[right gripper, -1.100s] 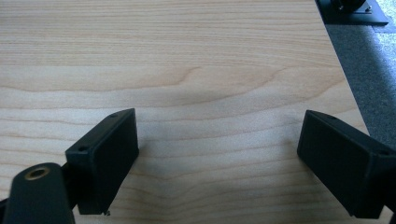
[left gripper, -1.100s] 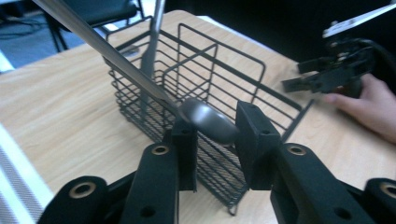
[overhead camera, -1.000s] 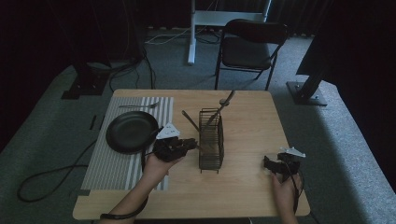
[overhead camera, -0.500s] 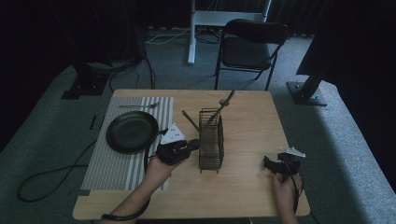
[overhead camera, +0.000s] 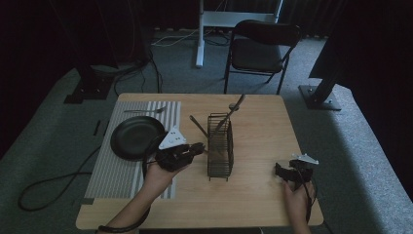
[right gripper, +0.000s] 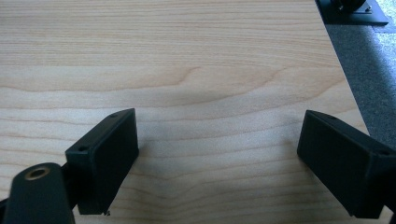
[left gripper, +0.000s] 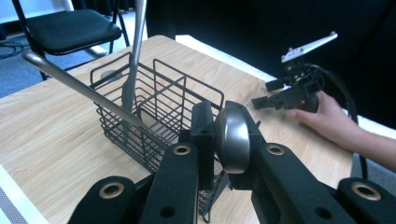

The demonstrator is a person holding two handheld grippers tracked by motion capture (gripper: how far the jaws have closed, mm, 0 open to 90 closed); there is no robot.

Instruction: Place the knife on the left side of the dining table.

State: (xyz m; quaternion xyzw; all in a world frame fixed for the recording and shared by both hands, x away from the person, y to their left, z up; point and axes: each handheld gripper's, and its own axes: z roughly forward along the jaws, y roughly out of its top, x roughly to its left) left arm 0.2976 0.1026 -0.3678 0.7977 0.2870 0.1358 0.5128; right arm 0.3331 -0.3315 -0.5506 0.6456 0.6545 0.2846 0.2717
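The left gripper [left gripper: 215, 140], jaws pinching a spoon [left gripper: 231, 140], has edged from the mat toward the wire basket [overhead camera: 220, 146] at its three o'clock, likely for a drop. The right gripper [overhead camera: 287, 171], jaws spread, stays idle at the table's [overhead camera: 263, 122] four o'clock.

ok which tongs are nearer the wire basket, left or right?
Left. The left tongs sit right beside the wire basket, on its plate side, clamping a spoon. The right tongs rest open on the table well off toward the other edge.

Spoon [left gripper: 232, 140] clamped — beside basket [left gripper: 154, 112] (wire).
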